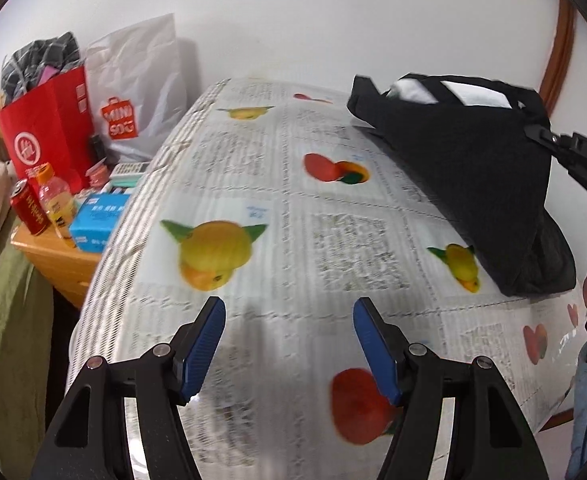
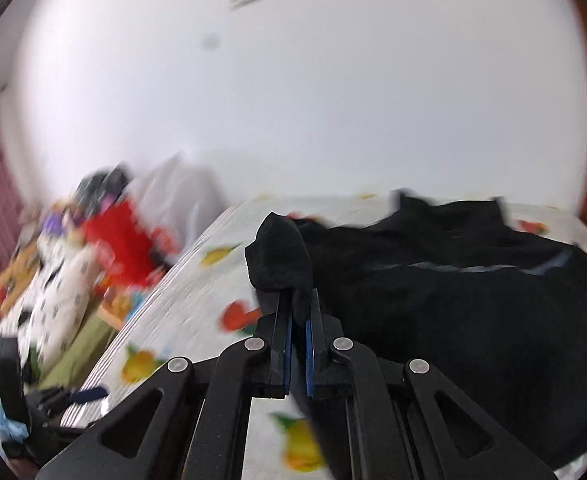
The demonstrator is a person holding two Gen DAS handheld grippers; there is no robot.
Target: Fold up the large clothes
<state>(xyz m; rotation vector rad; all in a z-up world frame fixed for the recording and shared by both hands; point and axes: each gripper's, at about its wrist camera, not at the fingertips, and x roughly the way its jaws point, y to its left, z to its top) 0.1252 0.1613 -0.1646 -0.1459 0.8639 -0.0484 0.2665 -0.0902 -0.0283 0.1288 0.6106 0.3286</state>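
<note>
On table [image 1: 277, 184] with fruit-print cloth: black garment [image 1: 465, 168] heaped at far right side, one corner lifted. Right gripper [image 2: 297, 320] clamped on a fold of black garment [image 2: 453, 288]. Left gripper [image 1: 289, 344] spread wide, holding nothing, above bare tablecloth. Red bag [image 1: 49, 132], bottle [image 1: 55, 204], can [image 1: 29, 212] on side stand at left.

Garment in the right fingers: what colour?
Black garment, plain; clearest in the left wrist view.
</note>
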